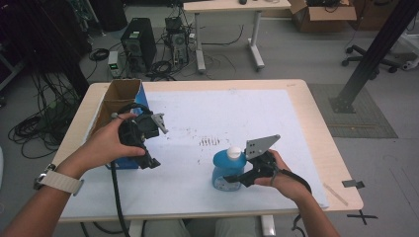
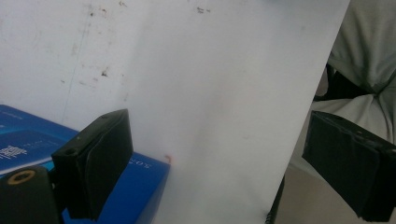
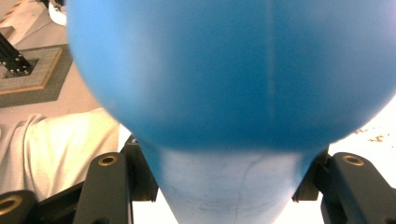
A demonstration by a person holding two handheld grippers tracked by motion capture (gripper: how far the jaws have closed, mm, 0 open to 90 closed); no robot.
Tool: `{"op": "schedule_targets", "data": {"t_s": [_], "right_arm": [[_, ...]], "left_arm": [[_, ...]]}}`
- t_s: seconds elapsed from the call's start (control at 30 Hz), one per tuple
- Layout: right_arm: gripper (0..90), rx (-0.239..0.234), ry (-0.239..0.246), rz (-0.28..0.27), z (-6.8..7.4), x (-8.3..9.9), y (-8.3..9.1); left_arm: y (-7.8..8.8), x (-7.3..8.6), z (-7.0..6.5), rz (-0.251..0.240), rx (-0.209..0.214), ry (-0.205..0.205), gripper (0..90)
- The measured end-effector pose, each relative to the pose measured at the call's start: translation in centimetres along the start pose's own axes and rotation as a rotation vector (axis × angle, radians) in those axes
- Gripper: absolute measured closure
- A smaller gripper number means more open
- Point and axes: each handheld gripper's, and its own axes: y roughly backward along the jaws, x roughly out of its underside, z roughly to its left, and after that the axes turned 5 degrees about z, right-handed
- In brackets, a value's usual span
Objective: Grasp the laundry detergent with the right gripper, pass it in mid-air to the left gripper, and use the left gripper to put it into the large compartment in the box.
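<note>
Blue bottle [image 1: 228, 170] stands upright at lower centre, right claw [image 1: 236, 178] clamped across its body; left claw [image 1: 148, 160] gapes empty, farther left.

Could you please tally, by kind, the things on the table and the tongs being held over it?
Bottles: 1, the blue bottle with a white cap.
Boxes: 1, the open cardboard box with blue sides.
Tongs: 2, the left tongs and the right tongs.
Total: 4
</note>
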Motion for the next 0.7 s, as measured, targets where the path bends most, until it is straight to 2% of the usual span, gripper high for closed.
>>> {"op": "schedule_targets", "data": {"t_s": [0.27, 0.4, 0.7], "right_arm": [[43.4, 0.027, 0.008, -0.006, 0.2, -0.2, 0.1], [43.7, 0.037, 0.017, 0.016, 0.3, -0.5, 0.3], [43.8, 0.037, 0.015, 0.008, 0.5, -1.6, 1.1]], "left_arm": [[0.1, -0.1, -0.2, 0.001, -0.003, -0.007, 8.8], [0.2, 0.0, -0.3, -0.003, -0.006, -0.008, 8.8], [0.7, -0.1, -0.6, -0.015, -0.01, -0.017, 8.8]]}}
